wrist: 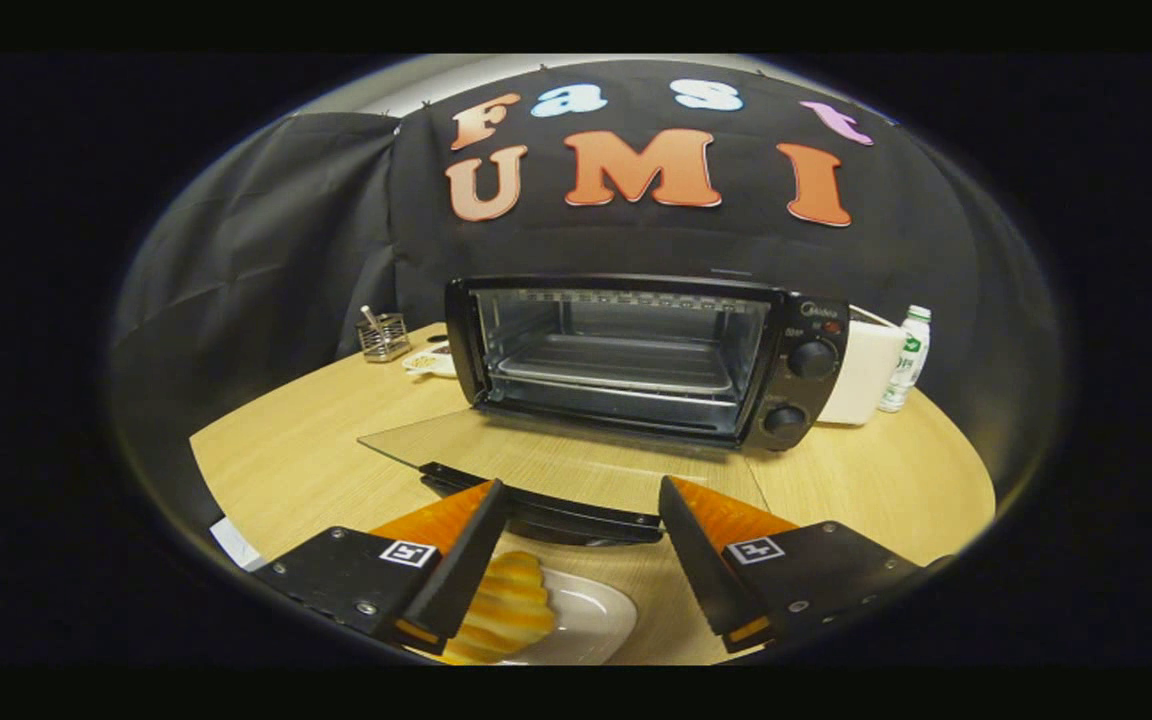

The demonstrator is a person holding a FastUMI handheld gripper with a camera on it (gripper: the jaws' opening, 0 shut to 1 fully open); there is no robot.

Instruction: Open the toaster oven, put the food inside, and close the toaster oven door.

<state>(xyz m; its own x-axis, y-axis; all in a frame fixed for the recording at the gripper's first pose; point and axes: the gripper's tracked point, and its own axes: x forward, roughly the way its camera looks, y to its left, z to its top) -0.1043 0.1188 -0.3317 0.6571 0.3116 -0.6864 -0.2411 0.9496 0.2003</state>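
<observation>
A black toaster oven (641, 355) stands at the back of the wooden table (316, 440). Its glass door (556, 465) is folded down flat toward me, and a bare wire rack (621, 370) shows inside. My gripper (581, 510) is open, its two black fingers spread wide just short of the door's handle (546, 505). Below the fingers a golden piece of bread (506, 610) lies on a white plate (591, 620), partly hidden by the left finger (456, 565). Nothing is held between the fingers.
To the oven's left stand a wire basket (383, 337) and a small white dish (431, 362). To its right are a white box (866, 372) and a plastic bottle (906, 358). A white card (236, 545) lies at the table's near left edge.
</observation>
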